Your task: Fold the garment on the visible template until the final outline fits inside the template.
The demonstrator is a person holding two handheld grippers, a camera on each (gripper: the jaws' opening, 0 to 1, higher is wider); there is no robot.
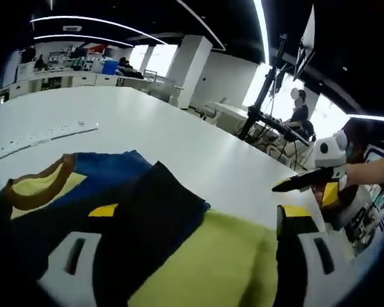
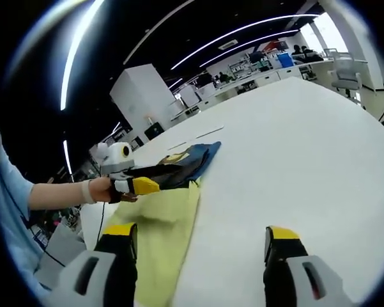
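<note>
Yellow-green sheet (image 1: 223, 262) lies on the white table (image 1: 179, 137), partly under a dark blue garment (image 1: 108, 185) with a yellow panel and a brown collar band; this sheet looks like the template, though its outline is cut off at the bottom of both views. In the left gripper view a black fold of the garment (image 1: 156, 224) drapes across the left tool (image 1: 192, 236), covering its left jaw almost to the yellow tip, so how much cloth sits between the jaws is hard to make out. The jaws stand wide apart, and whether they grip the fabric I cannot tell.

In the right gripper view the right tool (image 2: 201, 246) is released, jaws spread, one over the yellow-green sheet (image 2: 163, 236) and the other over bare table (image 2: 294, 160), holding nothing. Farther off, the left tool (image 2: 150, 182) shows in a person's hand (image 2: 102, 190), its tips meeting the garment (image 2: 188, 160) edge; the contact is too small to judge. A sleeve is cut off at the left edge.
</note>
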